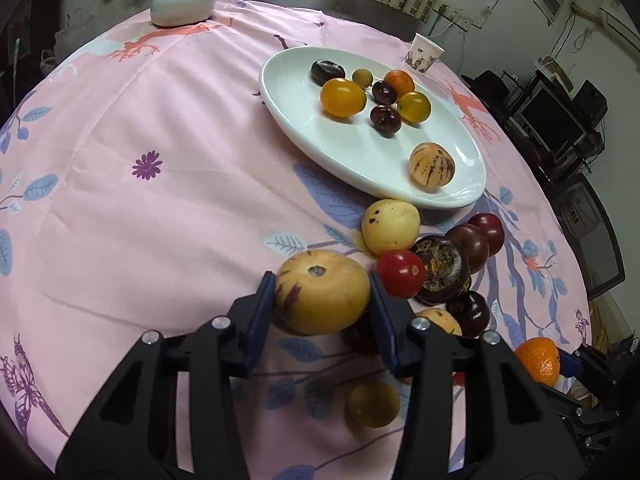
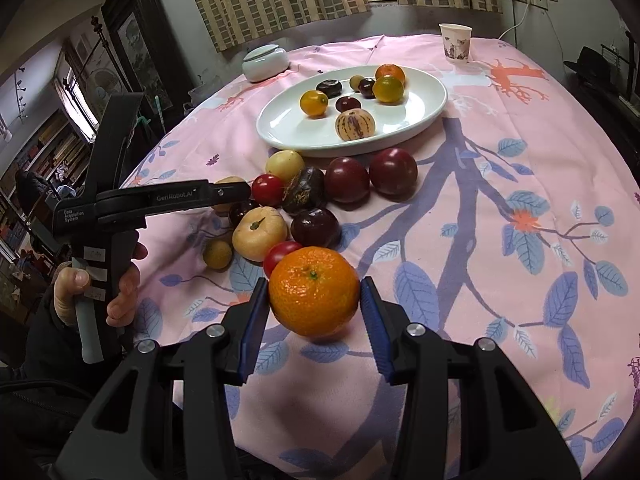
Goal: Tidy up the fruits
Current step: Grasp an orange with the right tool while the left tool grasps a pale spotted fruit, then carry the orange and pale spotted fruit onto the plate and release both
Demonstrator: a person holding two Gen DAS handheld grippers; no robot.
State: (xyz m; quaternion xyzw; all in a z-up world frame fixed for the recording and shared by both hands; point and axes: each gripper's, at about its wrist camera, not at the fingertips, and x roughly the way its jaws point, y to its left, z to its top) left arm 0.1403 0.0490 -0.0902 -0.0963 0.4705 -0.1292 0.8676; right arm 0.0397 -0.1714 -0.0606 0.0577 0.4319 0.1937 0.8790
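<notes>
Your left gripper [image 1: 322,294] has its fingers closed on a striped yellow pepino melon [image 1: 322,297], lifted at the near edge of the fruit pile. Your right gripper [image 2: 314,294] grips a mandarin orange [image 2: 314,291] just above the pink bench cloth [image 2: 500,280]. The white oval plate [image 2: 424,114], far centre, carries eight small fruits.

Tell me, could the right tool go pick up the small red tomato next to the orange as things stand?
Probably not: the right tool is shut on the round orange mandarin, which also sits in front of the small red tomato. It would need to set that down first.
</notes>
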